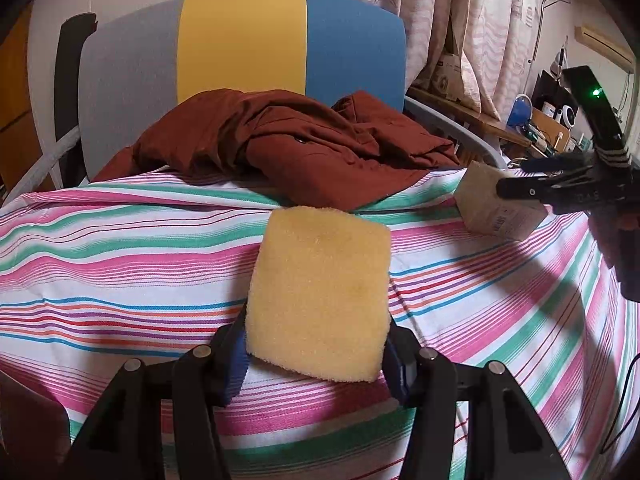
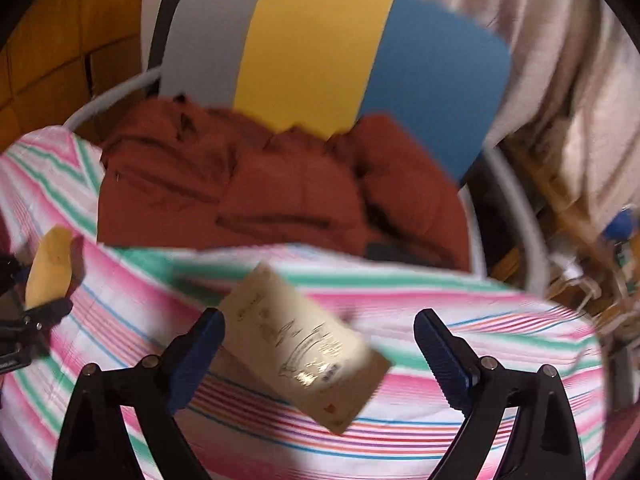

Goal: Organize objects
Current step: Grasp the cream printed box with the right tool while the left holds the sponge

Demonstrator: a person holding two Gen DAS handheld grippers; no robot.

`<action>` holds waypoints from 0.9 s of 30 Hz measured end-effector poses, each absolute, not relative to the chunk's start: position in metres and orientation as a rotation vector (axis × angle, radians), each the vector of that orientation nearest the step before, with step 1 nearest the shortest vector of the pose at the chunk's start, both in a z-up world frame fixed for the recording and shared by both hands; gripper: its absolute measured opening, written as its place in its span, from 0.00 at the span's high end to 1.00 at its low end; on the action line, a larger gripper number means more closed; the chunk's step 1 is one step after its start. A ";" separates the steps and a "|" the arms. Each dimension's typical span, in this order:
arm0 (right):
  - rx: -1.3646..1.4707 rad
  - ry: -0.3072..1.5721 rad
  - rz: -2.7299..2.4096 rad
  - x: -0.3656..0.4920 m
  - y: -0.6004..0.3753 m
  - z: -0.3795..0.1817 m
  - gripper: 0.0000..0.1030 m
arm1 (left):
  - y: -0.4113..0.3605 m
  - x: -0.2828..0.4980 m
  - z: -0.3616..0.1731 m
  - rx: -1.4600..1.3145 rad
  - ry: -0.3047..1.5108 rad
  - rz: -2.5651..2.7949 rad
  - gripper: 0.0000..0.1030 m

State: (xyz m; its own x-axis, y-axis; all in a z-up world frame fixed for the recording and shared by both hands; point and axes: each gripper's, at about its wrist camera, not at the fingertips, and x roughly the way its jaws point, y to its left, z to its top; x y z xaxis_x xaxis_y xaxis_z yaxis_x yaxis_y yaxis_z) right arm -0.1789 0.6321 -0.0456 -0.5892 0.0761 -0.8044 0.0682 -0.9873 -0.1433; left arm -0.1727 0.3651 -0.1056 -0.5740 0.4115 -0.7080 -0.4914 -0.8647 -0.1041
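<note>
Sponge (image 1: 320, 300), yellow and soft, sits clamped between the pads of the left gripper (image 1: 318, 354) and is held up over the middle of the striped tablecloth (image 1: 120, 248), apparently for carrying to its place. The right gripper (image 2: 320, 354) stands wide apart over a beige box (image 2: 304, 356) near the cloth's right edge, with no firm grip visible. A rust-red jacket (image 1: 296, 148) heaped along the far edge, against the chair back (image 1: 240, 44), crowds that side.

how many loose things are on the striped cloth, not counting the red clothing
2. A yellow sponge sits mid-cloth, clamped in the left tool. A tan card packet lies toward the right, between the right tool's open jaws. More may be hidden under the clothing.
</note>
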 end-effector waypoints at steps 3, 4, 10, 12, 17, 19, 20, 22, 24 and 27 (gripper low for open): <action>-1.508 -0.066 2.810 -0.179 0.639 -0.052 0.03 | 0.365 -0.173 -0.105 -1.043 0.133 2.404 0.46; -1.542 -0.023 2.806 -0.176 0.639 -0.055 0.04 | 0.365 -0.172 -0.105 -1.043 0.135 2.405 0.46; -1.528 -0.062 2.801 -0.150 0.620 -0.065 0.04 | 0.364 -0.172 -0.105 -1.042 0.133 2.405 0.46; -1.516 -0.050 2.800 -0.151 0.620 -0.067 0.07 | 0.365 -0.172 -0.105 -1.042 0.132 2.406 0.46; -1.540 0.064 2.758 -0.149 0.615 -0.077 0.44 | 0.365 -0.172 -0.105 -1.042 0.138 2.408 0.46; -1.515 0.110 2.742 -0.144 0.611 -0.082 0.48 | 0.365 -0.172 -0.105 -1.042 0.135 2.407 0.46; -1.491 0.160 2.737 -0.139 0.609 -0.086 0.49 | 0.365 -0.172 -0.105 -1.042 0.136 2.407 0.46; -1.414 0.228 2.713 -0.129 0.604 -0.093 0.49 | 0.365 -0.172 -0.105 -1.042 0.139 2.408 0.46; -1.323 0.235 2.695 -0.118 0.595 -0.094 0.49 | 0.364 -0.171 -0.105 -1.042 0.140 2.409 0.46; -1.246 0.267 2.690 -0.102 0.579 -0.095 0.50 | 0.364 -0.171 -0.105 -1.042 0.144 2.410 0.46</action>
State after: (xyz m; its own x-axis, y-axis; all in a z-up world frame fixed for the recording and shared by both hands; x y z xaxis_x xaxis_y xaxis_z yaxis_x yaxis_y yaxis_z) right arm -0.1025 0.5790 -0.0948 -0.6383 0.0741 -0.7662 -0.2235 -0.9703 0.0923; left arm -0.1715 0.3643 -0.1047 -0.5776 0.4085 -0.7067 -0.4900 -0.8660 -0.1000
